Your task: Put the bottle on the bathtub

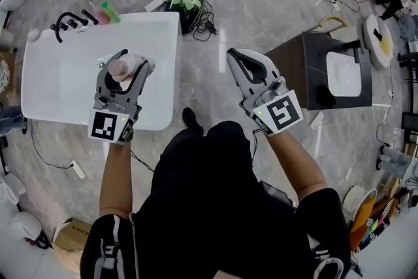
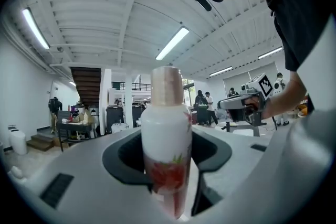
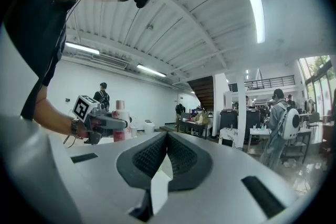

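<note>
A white bottle with a pinkish cap and a red flower label stands upright between the jaws of my left gripper, which is shut on it. The bottle is held over the right part of the white bathtub. In the left gripper view the bottle fills the middle. My right gripper hangs over the marble floor right of the tub, shut with nothing in it. In the right gripper view its ribbed pads meet, and the held bottle shows at the left.
A black faucet and a pink and a green bottle sit at the tub's far rim. A green-black bag with cables lies on the floor behind. A dark cabinet with a white basin stands to the right.
</note>
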